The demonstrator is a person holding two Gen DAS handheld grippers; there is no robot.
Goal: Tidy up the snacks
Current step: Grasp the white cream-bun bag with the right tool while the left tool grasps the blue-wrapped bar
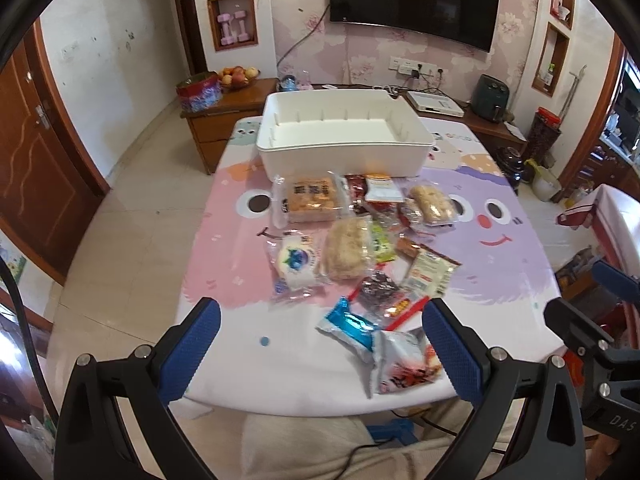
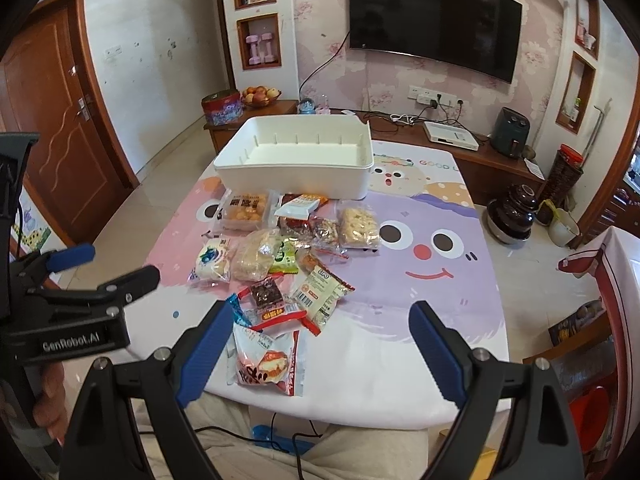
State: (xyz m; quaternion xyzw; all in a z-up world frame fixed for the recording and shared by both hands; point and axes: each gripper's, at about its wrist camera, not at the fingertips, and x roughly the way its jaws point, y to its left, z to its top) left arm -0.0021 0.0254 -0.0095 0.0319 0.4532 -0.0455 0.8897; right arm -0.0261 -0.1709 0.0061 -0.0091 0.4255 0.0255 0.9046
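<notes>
left wrist view shows the left gripper (image 1: 320, 340) spread wide, its blue pads (image 1: 192, 348) well apart and closed on nothing; it hangs above the near edge of the table (image 1: 224, 280), with the blue foil packet (image 1: 348, 326) and the red-and-white bun packet (image 1: 404, 364) lying between the fingers in the picture, whether touched i cannot tell. right wrist view shows the right gripper (image 2: 316, 344) just as wide, holding nothing, the same bun packet (image 2: 264, 360) lying just beside its left finger (image 2: 208, 348) and the other finger over bare tablecloth.

white bin (image 1: 344, 152) stands at the far end of the table, upright, with slotted inner walls and nothing inside it; the right view (image 2: 296, 168) shows the same bare floor. all the snacks lie loose on the cloth between the bin and the grippers: a tray of square cakes (image 1: 310, 202) just in front of the bin, a blueberry bun packet (image 1: 294, 266), a pale rice cake bar (image 1: 348, 250), a dark brownie packet (image 1: 378, 288), a white wafer packet (image 1: 430, 272) and a second rice bar (image 1: 430, 206), several overlapping.
</notes>
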